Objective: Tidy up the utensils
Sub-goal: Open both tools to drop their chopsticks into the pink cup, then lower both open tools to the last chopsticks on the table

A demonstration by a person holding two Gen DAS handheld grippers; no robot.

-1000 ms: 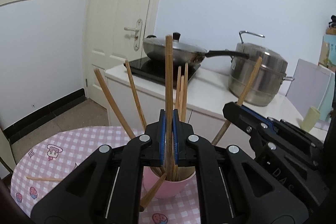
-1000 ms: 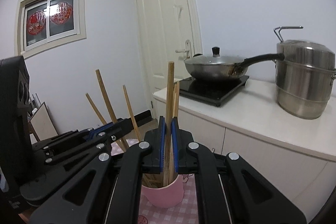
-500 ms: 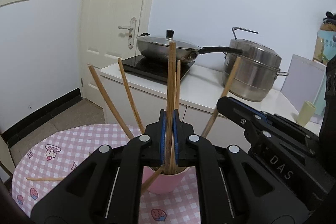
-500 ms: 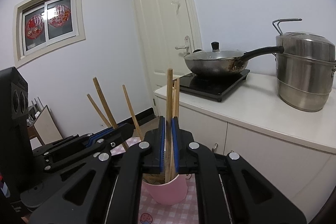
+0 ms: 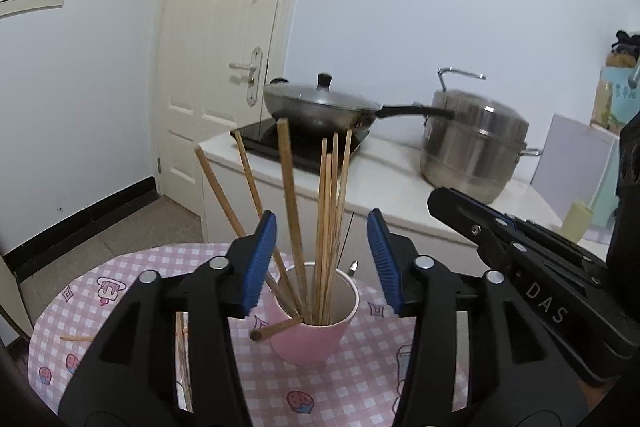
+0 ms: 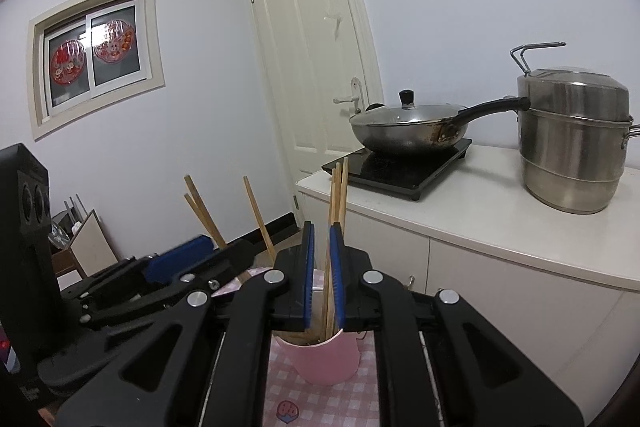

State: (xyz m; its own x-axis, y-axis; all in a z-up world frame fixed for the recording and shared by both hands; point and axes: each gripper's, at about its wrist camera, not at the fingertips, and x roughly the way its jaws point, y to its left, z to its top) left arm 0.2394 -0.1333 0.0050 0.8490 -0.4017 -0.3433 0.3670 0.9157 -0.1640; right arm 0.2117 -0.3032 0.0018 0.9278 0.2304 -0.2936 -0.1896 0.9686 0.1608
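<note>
A pink cup (image 5: pixel 316 335) stands on the pink checked tablecloth (image 5: pixel 132 279), holding several wooden chopsticks (image 5: pixel 326 219) that fan upward. One chopstick (image 5: pixel 276 329) leans low over the cup's near rim. My left gripper (image 5: pixel 322 263) hovers just in front of the cup. Its jaws are opening, the blue pads wide apart and pressing on nothing. In the right wrist view my right gripper (image 6: pixel 322 267) sits before the same cup (image 6: pixel 328 359) with a narrow gap between its pads. The chopsticks (image 6: pixel 338 195) stand free beyond that gap.
A loose chopstick (image 5: pixel 76 338) lies on the cloth at the left. Behind the table runs a white counter (image 5: pixel 392 171) with a lidded wok (image 5: pixel 320 107) on a black hob and a steel steamer pot (image 5: pixel 472 147). A closed door (image 5: pixel 224 67) stands at the left.
Both grippers let go of the chopsticks they pinched, and those now stand in the cup. The left jaws swung wide apart and the right parted slightly. The left gripper drew back from the cup.
</note>
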